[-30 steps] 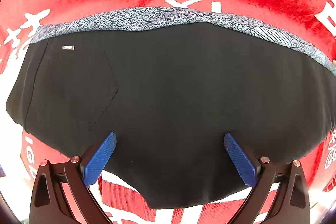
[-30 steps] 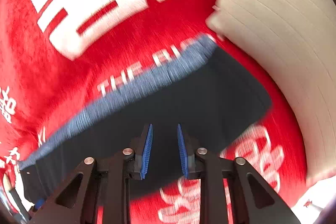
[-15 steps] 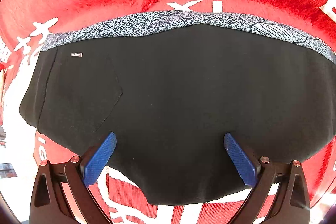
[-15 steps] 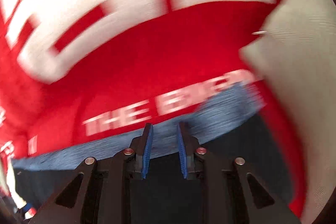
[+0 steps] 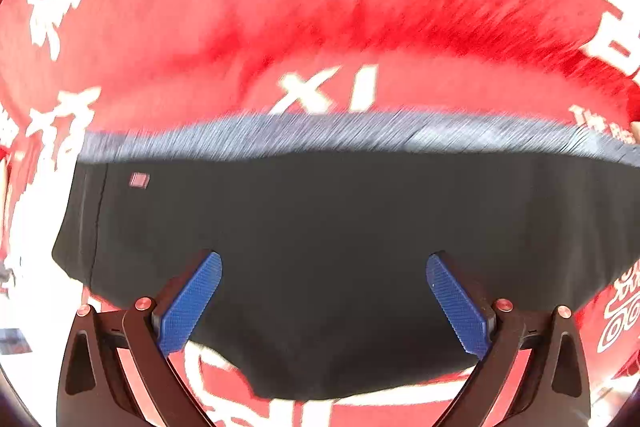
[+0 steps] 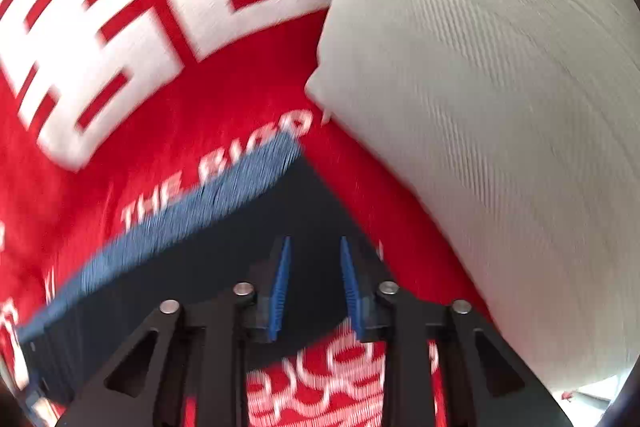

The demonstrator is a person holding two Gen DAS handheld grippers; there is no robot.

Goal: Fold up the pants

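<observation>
The black pants [image 5: 340,227] lie flat on a red blanket [image 5: 320,27], under the left hand-held gripper [image 5: 323,303], whose jaws gape wide and empty. The right hand-held gripper [image 6: 314,287] hangs over the pants' corner beside a grey pillow [image 6: 500,107], jaws opening, nothing between them.

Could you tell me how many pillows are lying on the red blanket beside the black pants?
1: a pale ribbed pillow fills the right side of the right wrist view, just past the pants' corner. Others may lie outside the frames.
</observation>
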